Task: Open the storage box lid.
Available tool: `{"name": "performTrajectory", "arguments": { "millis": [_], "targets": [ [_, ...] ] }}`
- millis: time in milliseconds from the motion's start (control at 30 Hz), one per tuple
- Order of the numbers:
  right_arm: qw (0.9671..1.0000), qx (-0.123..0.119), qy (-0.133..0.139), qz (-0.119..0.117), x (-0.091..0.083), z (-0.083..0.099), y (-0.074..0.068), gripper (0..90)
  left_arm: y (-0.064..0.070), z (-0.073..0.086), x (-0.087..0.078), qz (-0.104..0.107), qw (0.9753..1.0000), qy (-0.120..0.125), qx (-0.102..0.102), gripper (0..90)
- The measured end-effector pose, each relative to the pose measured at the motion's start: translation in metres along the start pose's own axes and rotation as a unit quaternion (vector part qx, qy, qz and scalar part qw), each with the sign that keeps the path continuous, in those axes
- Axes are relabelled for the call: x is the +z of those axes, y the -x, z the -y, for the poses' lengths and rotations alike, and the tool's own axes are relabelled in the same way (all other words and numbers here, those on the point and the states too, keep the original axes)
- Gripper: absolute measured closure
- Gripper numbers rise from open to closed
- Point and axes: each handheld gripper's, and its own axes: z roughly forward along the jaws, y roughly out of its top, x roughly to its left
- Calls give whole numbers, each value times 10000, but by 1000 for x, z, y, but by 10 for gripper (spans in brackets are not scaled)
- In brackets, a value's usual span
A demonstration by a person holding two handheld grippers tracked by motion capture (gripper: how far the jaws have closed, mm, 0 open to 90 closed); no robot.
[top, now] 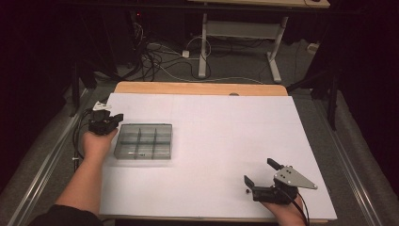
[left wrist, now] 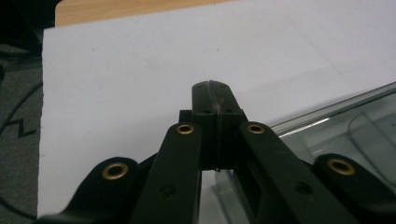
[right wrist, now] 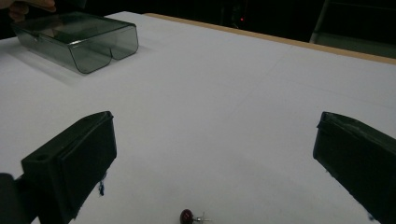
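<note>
The right hand-held gripper [top: 260, 177] sits near the front right corner of the tabletop [top: 226, 122] with its jaws wide apart, and a small dark red stud [right wrist: 187, 216] with a thin metal pin lies on the white sheet just in front of it, between the two jaws as the right gripper view has it. In the high view the stud [top: 246, 191] is only a dark speck beside the near jaw. The left hand-held gripper [top: 113, 118] has its jaws pressed together on nothing, resting at the far left corner of the clear divided box [top: 143, 141], which stands near the left edge of the tabletop, well apart from the stud. The main risk, as I judge it, is the pick itself: the stud is tiny and round against broad flat pads, so closing slightly off centre could flick it away across the smooth sheet or pinch it by the pin alone, letting it swing and drop during the carry to the box. It lies near the front edge, so a nudge could send it off the tabletop. The box looks light; if the left gripper is not bracing it firmly, a bump while placing could slide it or put the stud into the wrong compartment.
</note>
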Motion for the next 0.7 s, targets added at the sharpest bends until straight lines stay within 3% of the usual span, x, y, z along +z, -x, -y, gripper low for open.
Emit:
{"name": "performTrajectory", "arguments": {
  "millis": [133,233,367,467,700],
  "targets": [
    [10000,0,-11,-1,0,1,-1,0,-3,3,3,94,9999,-80,-55,878],
    [10000,5,-6,4,-1,0,0,0,0,4,4,73,9999,-139,68,878],
    [10000,2,-8,19,-1,0,-1,0,-3,5,6,12,9998,-195,-49,878],
    [10000,3,-2,28,-1,0,0,0,-3,6,7,-2,9997,-233,21,878],
    [10000,7,-12,34,-2,1,0,0,-3,10,9,62,9998,-188,-63,878]
  ]
}}
